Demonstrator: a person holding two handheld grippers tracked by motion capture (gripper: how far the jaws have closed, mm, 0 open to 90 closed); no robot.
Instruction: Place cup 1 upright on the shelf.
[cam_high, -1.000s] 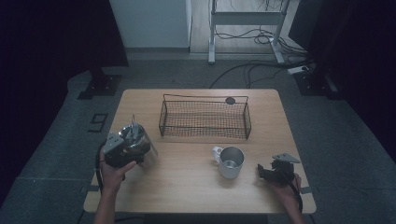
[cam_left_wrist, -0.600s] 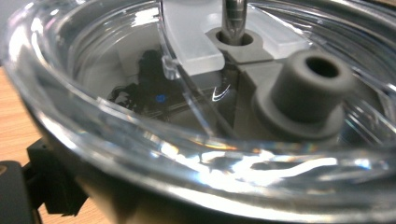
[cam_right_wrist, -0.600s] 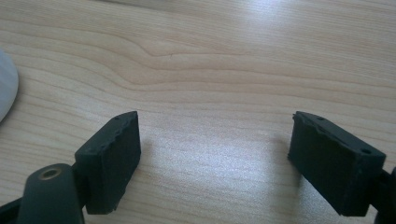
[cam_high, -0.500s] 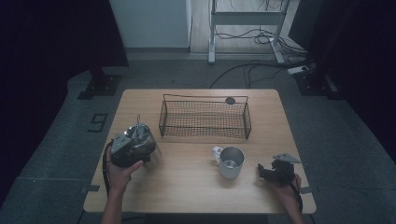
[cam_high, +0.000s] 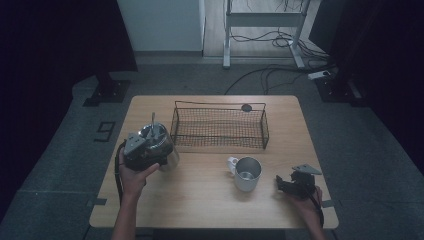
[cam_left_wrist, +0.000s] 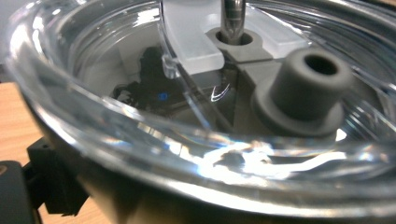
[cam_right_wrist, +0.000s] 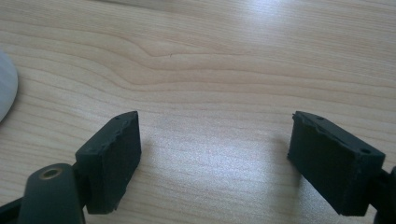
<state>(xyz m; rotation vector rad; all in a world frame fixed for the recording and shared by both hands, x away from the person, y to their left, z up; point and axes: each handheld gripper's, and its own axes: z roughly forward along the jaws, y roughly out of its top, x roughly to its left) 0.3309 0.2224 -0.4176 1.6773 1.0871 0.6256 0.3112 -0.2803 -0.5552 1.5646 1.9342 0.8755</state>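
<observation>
Clear glass jar (cam_high: 159, 145), raised beside basket (cam_high: 218, 127)

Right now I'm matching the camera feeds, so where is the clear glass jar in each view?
High view: the glass jar is at the left of the table, gripped by the left claw, beside the wire basket.
Left gripper view: its rim and lid are close up.
Right gripper view: bare tabletop ahead.
Shared landmark: the table's light wood.

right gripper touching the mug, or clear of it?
Apart. The high view shows bare table between the right gripper and the mug; in the right gripper view its open jaws hold nothing, just wood grain between them.
</observation>
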